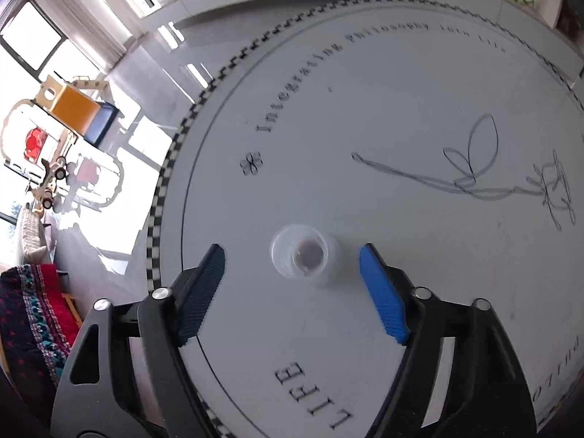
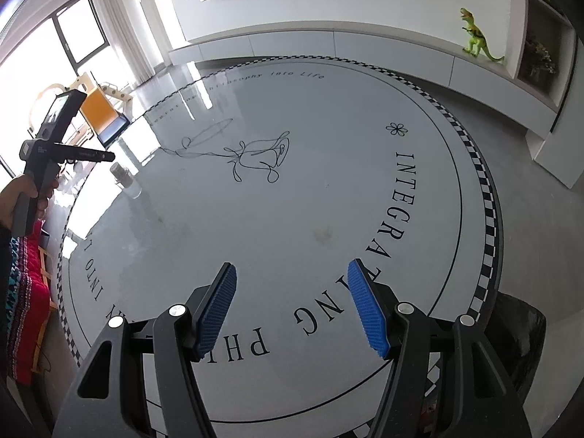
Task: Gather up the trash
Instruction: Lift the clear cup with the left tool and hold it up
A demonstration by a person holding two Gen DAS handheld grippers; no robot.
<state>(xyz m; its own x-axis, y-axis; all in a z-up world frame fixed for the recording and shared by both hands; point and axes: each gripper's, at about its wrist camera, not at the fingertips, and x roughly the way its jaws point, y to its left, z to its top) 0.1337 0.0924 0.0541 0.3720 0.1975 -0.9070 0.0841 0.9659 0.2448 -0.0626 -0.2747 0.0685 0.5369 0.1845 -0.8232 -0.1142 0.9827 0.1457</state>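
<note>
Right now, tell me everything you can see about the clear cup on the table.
The cup is small, clear, thin plastic by the look of it, with a rolled rim. It stands upright on the round white table, mouth up, a brownish patch showing at the bottom; residue or base, I cannot tell. It sits between the open pads of the left tool, touching neither. In the right wrist view it shows far off near the table's edge.

Bright daylight, strong fisheye bend

We see the window blown out white, glare streaking the glossy round table beside it, corners going dark, and the clear cup slightly blurred.
</note>
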